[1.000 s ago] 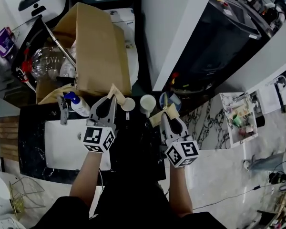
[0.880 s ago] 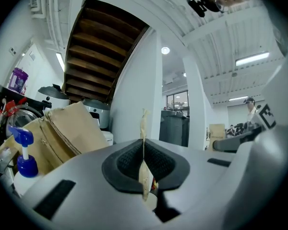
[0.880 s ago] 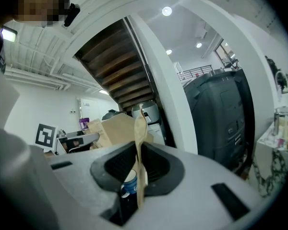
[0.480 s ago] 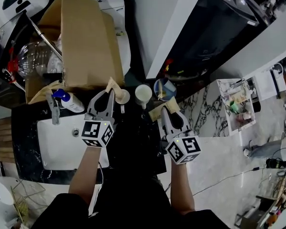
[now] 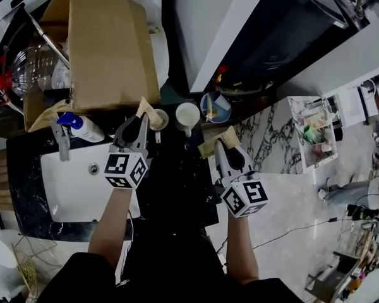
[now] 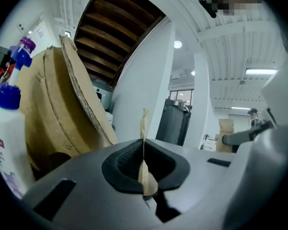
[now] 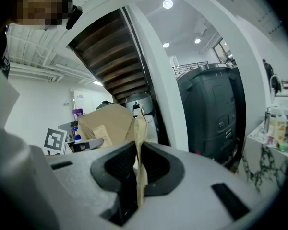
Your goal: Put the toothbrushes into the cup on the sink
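The left hand-held gripper [image 5: 140,125] is clamped on 1 tan paper-wrapped toothbrush [image 5: 144,108]. Its long axis runs on past the jaw tips toward the back edge of the black bench [image 5: 25,194], near the white cup [image 5: 187,115]. The right hand-held gripper [image 5: 220,147] is likewise closed on a 2nd wrapped toothbrush [image 5: 210,148], held edge-on by the bench's right edge, short of the cup.
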Action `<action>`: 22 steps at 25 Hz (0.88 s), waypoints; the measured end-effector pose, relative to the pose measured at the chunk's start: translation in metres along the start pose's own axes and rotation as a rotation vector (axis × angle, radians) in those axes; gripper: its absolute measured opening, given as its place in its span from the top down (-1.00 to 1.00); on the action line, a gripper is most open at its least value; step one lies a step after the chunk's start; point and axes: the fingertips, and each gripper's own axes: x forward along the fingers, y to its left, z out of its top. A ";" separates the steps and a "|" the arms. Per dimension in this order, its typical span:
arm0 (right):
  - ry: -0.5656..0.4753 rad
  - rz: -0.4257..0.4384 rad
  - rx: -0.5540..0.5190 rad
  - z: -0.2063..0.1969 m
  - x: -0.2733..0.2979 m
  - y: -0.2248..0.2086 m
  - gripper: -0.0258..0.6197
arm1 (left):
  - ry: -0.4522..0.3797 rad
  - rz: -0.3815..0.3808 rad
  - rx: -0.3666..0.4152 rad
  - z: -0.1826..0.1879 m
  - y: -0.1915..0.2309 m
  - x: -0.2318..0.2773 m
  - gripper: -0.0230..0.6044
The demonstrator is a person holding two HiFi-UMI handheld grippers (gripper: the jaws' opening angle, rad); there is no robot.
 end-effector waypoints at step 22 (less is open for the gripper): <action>0.020 -0.011 0.047 -0.024 0.014 0.000 0.78 | 0.039 0.061 -0.042 -0.033 0.025 0.011 0.91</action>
